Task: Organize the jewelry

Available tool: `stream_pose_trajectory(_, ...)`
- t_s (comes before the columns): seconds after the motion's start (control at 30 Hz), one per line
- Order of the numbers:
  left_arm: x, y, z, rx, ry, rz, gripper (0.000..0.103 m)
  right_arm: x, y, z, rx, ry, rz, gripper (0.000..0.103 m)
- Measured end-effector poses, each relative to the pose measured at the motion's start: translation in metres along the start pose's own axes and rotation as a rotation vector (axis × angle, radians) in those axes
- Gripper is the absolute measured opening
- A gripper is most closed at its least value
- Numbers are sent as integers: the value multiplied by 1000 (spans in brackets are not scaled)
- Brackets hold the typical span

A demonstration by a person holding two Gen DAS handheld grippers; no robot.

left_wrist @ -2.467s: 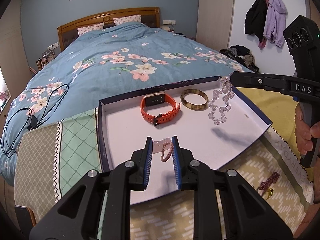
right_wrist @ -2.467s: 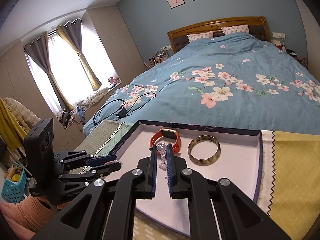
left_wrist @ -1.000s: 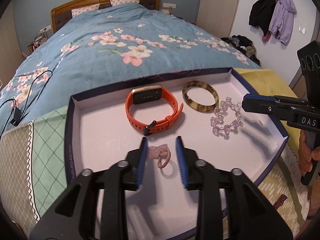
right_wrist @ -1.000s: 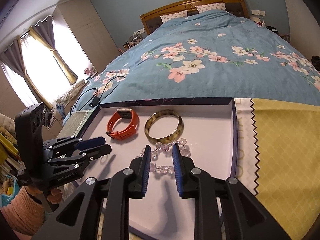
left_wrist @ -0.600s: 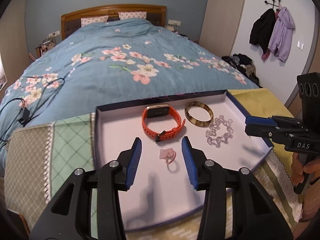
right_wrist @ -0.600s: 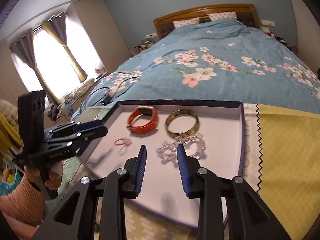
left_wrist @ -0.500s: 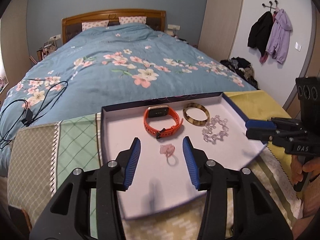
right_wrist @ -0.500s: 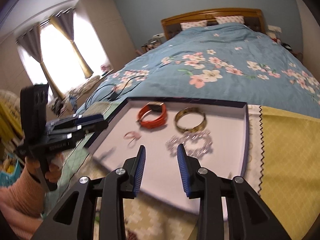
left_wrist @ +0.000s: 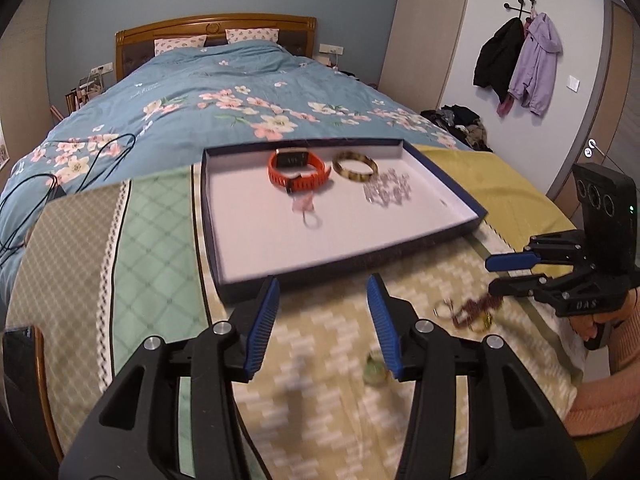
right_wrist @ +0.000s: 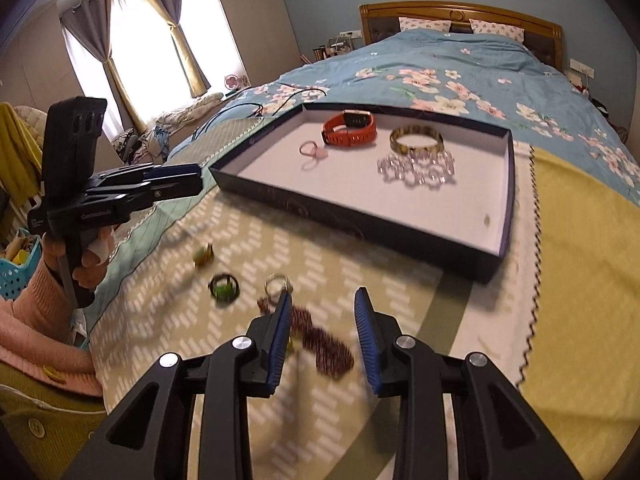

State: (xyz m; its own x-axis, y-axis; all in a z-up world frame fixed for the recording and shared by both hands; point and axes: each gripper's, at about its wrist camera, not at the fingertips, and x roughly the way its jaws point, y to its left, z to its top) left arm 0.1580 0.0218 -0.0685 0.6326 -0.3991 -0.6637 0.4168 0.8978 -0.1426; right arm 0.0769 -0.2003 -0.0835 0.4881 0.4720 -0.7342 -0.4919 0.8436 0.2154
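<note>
Our left gripper (left_wrist: pixel 323 312) and right gripper (right_wrist: pixel 322 330) hover empty, jaws parted. A dark red beaded bracelet (right_wrist: pixel 322 346) lies between the right gripper's fingers; the shallow navy-rimmed white tray (right_wrist: pixel 506 196) sits beyond both.

A home bedroom: quilted bed (left_wrist: pixel 224 92), curtained window (right_wrist: pixel 148 36), hung coats (left_wrist: pixel 520 60).

Both grippers (left gripper (left_wrist: pixel 323 322), right gripper (right_wrist: pixel 323 330)) released jewelry, withdrew off the tray (left_wrist: pixel 452 188).
</note>
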Motion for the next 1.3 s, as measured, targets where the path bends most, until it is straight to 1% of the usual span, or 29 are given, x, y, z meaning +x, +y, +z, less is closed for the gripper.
stream_pose_trajectory(0.1,-5,-6,-14,3,11,-3,46,-2,0,-7,6,3,-1,30)
stream_pose_trajectory(0.3,-5,-13,-29,-16,29,-22,46,0,0,-14,16,19,-5,29)
stream_pose_trajectory(0.4,-5,-17,-34,-17,34,-22,46,4,2,-15,11,32,-7,25)
stream_pose_trajectory(0.63,-4,-23,-41,-4,52,-31,46,8,2,-14,16,41,-5,7)
stream_pose_trajectory(0.73,-5,-26,-45,2,58,-31,46,7,4,-14,18,30,-6,4)
stream_pose_trajectory(0.9,-6,-35,-46,26,60,-43,46,0,5,-9,20,-4,-4,3)
stream_pose_trajectory(1.1,-7,-58,-44,103,49,-98,45,-10,10,-3,12,-43,6,3)
stream_pose_trajectory(1.3,6,-89,-40,245,59,-83,44,-16,13,1,10,-69,19,3)
